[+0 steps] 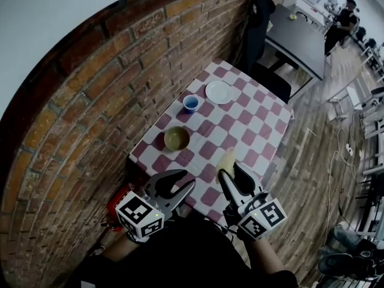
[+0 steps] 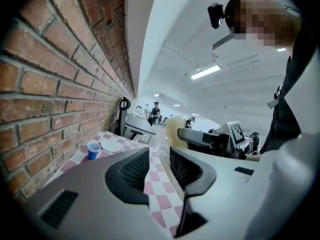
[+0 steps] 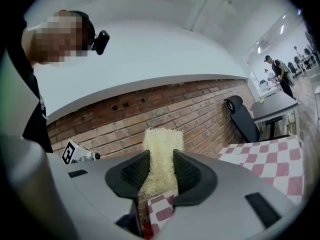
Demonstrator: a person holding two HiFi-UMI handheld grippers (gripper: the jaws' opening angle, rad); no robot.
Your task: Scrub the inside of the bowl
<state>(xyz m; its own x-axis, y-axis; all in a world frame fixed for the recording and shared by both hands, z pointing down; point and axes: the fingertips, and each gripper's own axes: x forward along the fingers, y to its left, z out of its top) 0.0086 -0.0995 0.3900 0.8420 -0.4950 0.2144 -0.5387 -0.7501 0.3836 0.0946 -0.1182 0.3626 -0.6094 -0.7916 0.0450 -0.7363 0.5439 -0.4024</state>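
Checkered table (image 1: 252, 128): near edge hidden | left hand-held gripper (image 1: 185, 179) released | right hand-held gripper (image 1: 229, 170) clenching sponge (image 1: 227, 158)

No lettering, number or brand name is showing clearly enough to be read anywhere. The only sign-like marks are black-and-white square markers. In the head view, the left cube (image 1: 139, 216) behind the left claw (image 1: 180, 188) is showing them at about seven o'clock. The right cube (image 1: 264, 218) behind the right claw (image 1: 230, 171) is showing them at about five o'clock. They are carrying block patterns, not letters or digits.
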